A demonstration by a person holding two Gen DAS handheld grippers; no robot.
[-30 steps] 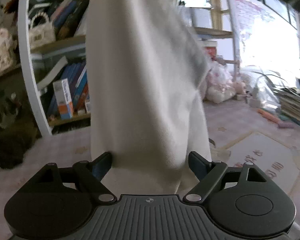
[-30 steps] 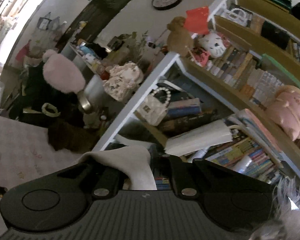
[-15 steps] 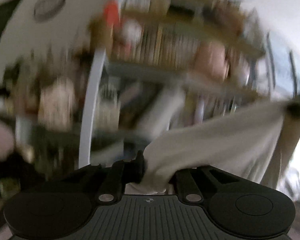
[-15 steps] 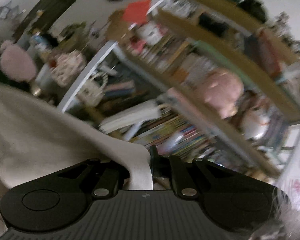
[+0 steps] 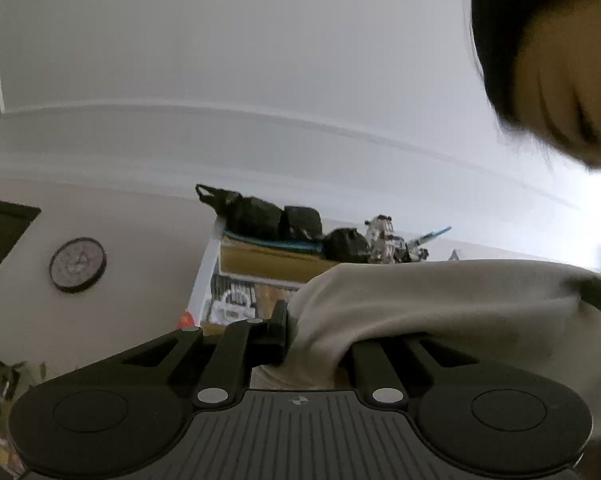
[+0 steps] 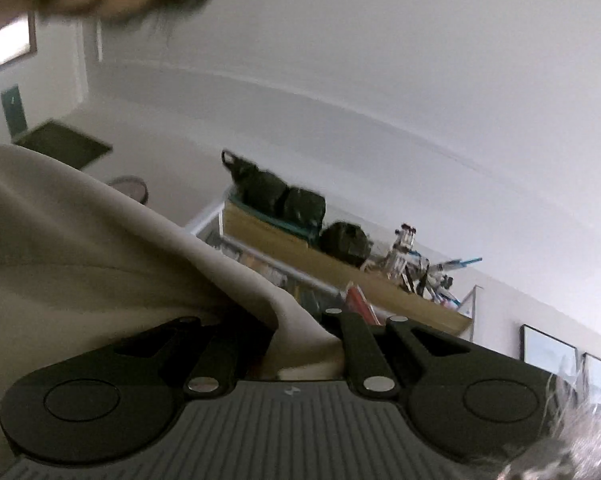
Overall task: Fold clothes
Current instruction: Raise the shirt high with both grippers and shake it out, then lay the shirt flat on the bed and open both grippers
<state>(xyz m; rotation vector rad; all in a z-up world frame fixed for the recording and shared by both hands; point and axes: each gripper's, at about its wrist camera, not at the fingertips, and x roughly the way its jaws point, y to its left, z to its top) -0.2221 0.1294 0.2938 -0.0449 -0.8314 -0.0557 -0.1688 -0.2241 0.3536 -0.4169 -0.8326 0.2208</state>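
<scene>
Cloth [image 5: 440,304] is pinched tight in the left gripper [image 5: 304,344] and the right gripper [image 6: 300,340], stretched between them and held up high. It should be kept pulled flat and level. A wall clock [image 5: 77,265] at nine o'clock is shown whole only in the left view; picture frames [image 6: 548,350] at four o'clock only in the right.

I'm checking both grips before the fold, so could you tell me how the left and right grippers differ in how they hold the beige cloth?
The left gripper holds the beige cloth with the fabric running off to its right; from the right gripper the cloth runs off to its left. In the left view the cloth hides the right-hand finger; in the right view, the left-hand one. Both are shut on the cloth and point upward.
</scene>
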